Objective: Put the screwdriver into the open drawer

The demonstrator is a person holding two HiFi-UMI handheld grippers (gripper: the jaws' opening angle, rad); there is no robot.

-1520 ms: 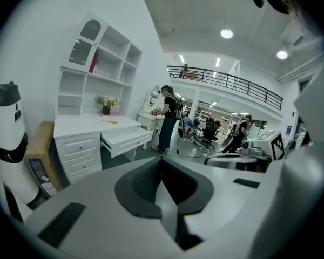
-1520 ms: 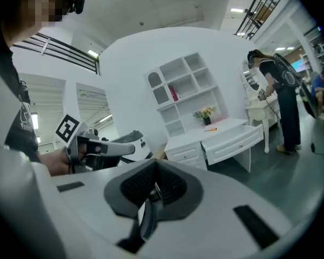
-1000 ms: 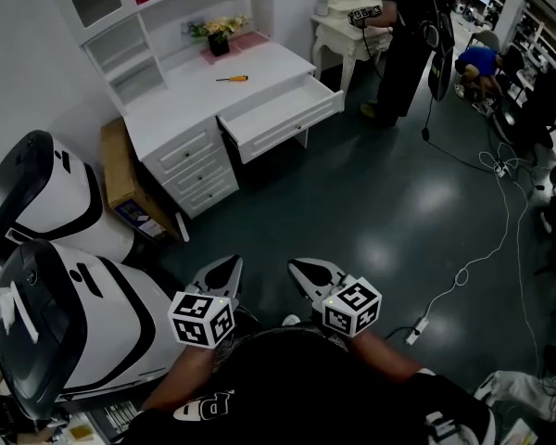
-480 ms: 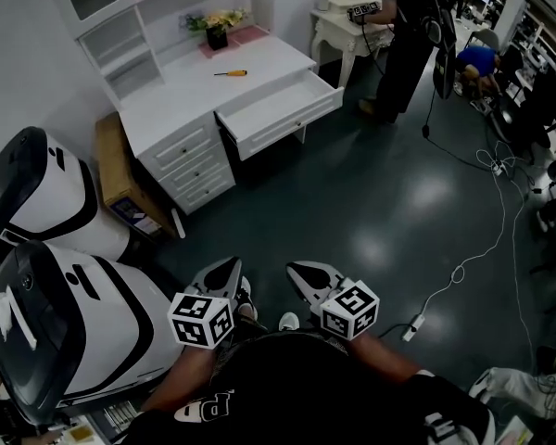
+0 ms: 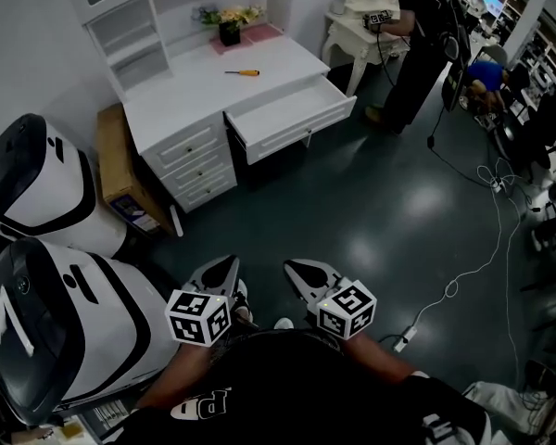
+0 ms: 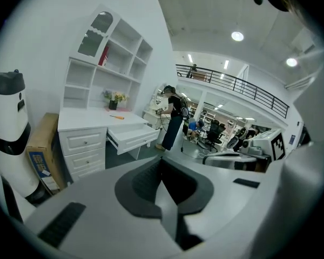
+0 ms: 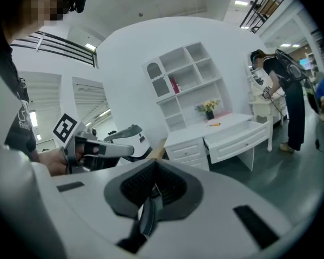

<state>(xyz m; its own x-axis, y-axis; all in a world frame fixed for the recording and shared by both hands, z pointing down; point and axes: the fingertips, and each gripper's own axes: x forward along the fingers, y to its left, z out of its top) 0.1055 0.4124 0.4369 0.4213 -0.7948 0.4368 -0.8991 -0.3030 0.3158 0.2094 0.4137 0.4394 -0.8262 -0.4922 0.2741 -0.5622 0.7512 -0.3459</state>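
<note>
Screwdriver (image 5: 242, 72), orange handle, lies flat on white desk top (image 5: 181, 100), apart from flower pot (image 5: 229, 33), just behind open drawer (image 5: 292, 111). Left gripper (image 5: 228, 263) and right gripper (image 5: 293, 269) side by side, well apart from desk, above dark floor (image 5: 380, 211). Jaws of both pressed together, empty.

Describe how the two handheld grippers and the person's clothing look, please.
The left gripper and the right gripper look alike. Each has white, pointed jaws with dark grey ribbed pads inside and a white cube with black square markers at the back. No cables show. The person wears a black top with white print.
</note>
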